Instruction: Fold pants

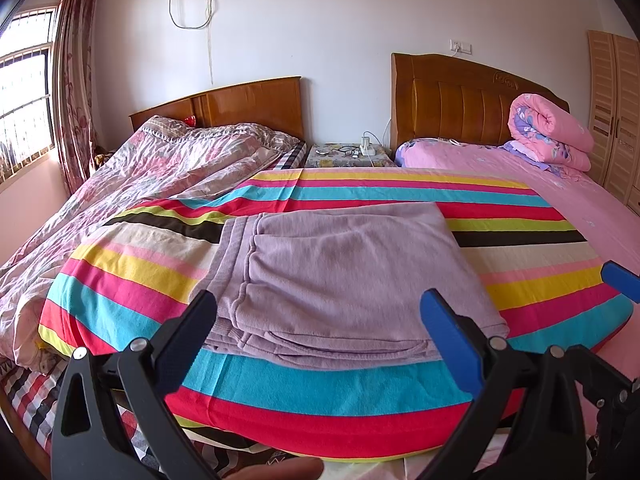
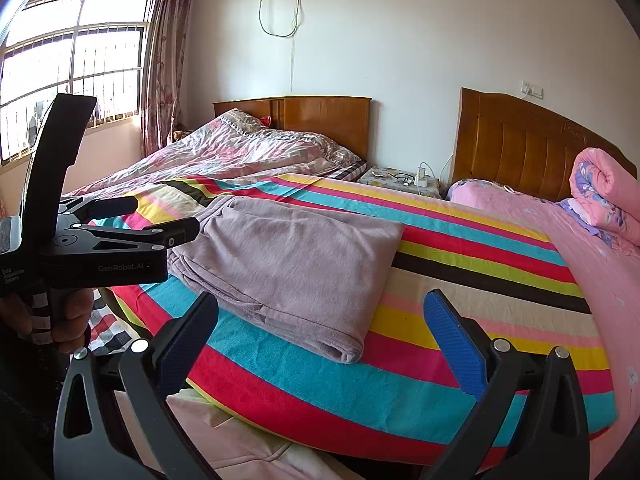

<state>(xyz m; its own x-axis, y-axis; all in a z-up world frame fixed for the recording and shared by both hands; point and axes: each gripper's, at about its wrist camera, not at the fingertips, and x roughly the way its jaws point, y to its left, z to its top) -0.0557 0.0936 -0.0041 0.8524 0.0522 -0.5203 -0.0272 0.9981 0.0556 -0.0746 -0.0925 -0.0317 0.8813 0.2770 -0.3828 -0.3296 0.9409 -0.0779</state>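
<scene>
Lilac fleece pants (image 1: 340, 280) lie folded into a flat stacked rectangle on the striped sheet (image 1: 520, 280), waistband at the left. My left gripper (image 1: 320, 308) is open and empty, held just in front of the pants' near edge. My right gripper (image 2: 320, 312) is open and empty, off the right near corner of the pants (image 2: 288, 260). In the right wrist view the left gripper (image 2: 168, 220) shows from the side at the pants' left edge, jaws apart. A blue fingertip of the right gripper (image 1: 622, 280) shows at the right edge of the left wrist view.
The striped sheet covers a board across two beds. A floral quilt (image 1: 140, 184) lies on the left bed, a rolled pink quilt (image 1: 552, 132) on the right bed. A nightstand (image 1: 348, 156) stands between the wooden headboards. A window is at the left, a wardrobe (image 1: 616, 112) at the right.
</scene>
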